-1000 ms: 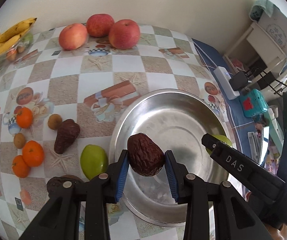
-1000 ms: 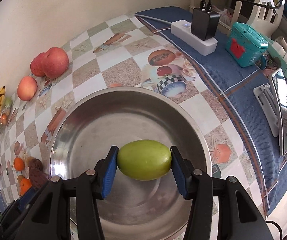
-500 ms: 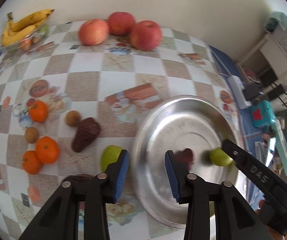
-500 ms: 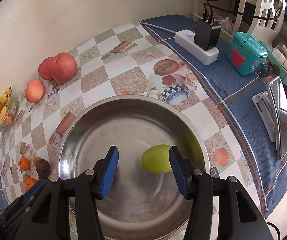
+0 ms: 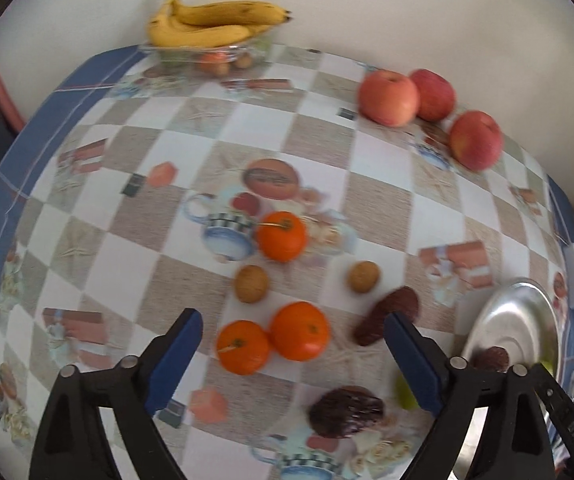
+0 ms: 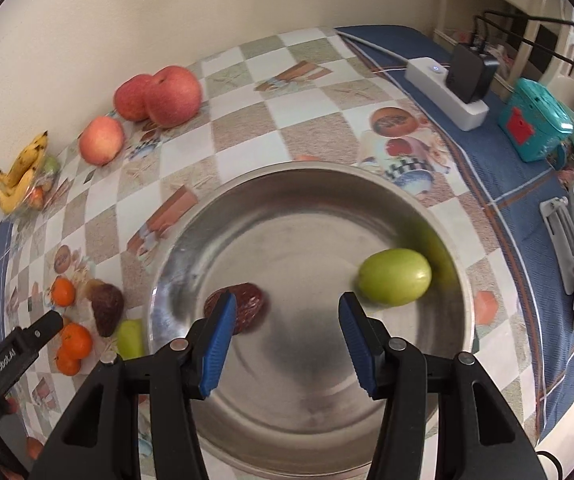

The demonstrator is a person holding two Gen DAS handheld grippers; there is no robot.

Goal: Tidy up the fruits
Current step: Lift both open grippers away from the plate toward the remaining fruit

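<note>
My worry from here is the loose fruit in the wide, shallow stainless-steel bowl [image 6: 453, 248]; the smooth green oval fruit [image 6: 395, 277] lies close under the bowl's right wall and the dark brown wrinkled fruit [image 6: 243, 307] sits left of centre, both free on a slick curved floor, so I judge that a knock on the rim could send either one rolling; dropping the next piece from height could bounce it out over the low wall. The second risk is on my left side: the two bright oranges [image 5: 273, 337] lying just ahead of the left gripper [image 5: 289, 347] touch each other, and closing on one would likely shove its neighbour toward the near edge of the table; the two small tan round fruits [image 5: 251, 283] beyond them would scatter just as easily. The left view is blurred, so I would not trust my aim until it settles.

My left gripper has its blue pads spread very wide and holds nothing; the pair of oranges sits in the span between the jaws but nothing touches them that I can see; a second dark wrinkled fruit [image 5: 346, 406] and a long brown one [image 5: 387, 315] lie near the right-hand finger on the checked tablecloth [image 5: 375, 196].

My right gripper [image 6: 285, 330] hangs over the bowl with its jaws parted and nothing between them; the green fruit sits clear of its right pad, and whether the left pad touches the brown fruit behind it I cannot tell.
</note>
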